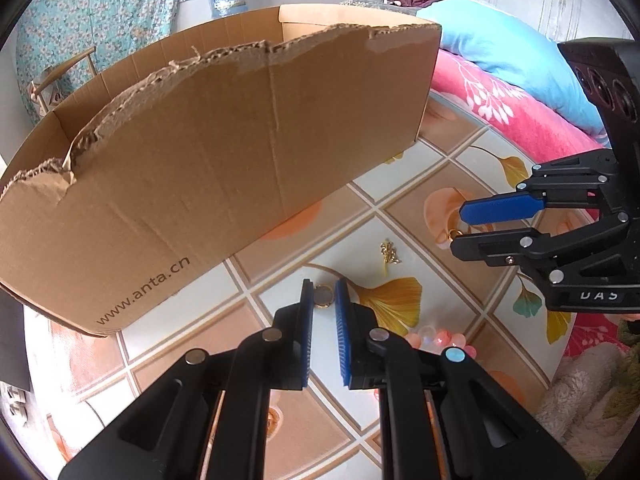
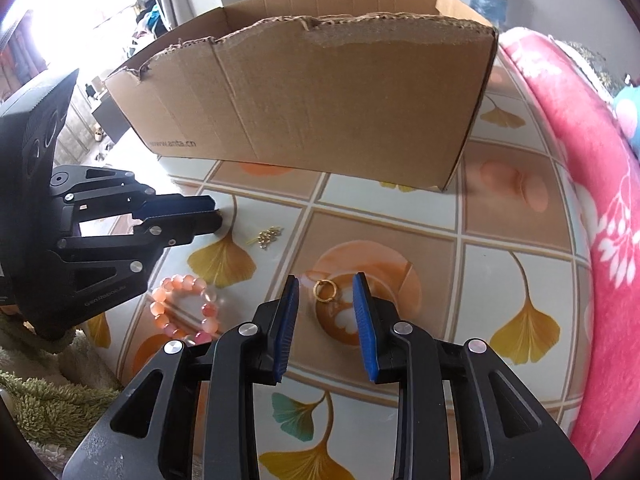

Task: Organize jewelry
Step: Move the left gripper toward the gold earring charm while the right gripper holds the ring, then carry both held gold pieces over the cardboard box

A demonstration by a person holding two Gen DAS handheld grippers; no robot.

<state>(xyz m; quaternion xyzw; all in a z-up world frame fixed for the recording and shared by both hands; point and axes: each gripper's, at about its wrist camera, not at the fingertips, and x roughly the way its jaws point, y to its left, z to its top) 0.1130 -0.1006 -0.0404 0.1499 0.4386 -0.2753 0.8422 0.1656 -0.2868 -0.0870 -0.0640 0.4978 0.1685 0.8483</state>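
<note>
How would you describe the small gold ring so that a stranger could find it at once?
Start at the big torn cardboard box on the ginkgo-leaf tablecloth. Come toward the right gripper: the gold ring lies flat on an orange circle, just ahead of its open blue fingers. Unlike the pink bead bracelet and the gold chain cluster, it is one plain hoop.

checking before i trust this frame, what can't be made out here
- Cardboard box interior: both views, hidden by its torn front wall.
- Bead bracelet: left wrist view, mostly behind the left gripper.
- Round gold piece between its fingers: partly covered, type unclear.
- Gold chain cluster: too small to identify.
</note>
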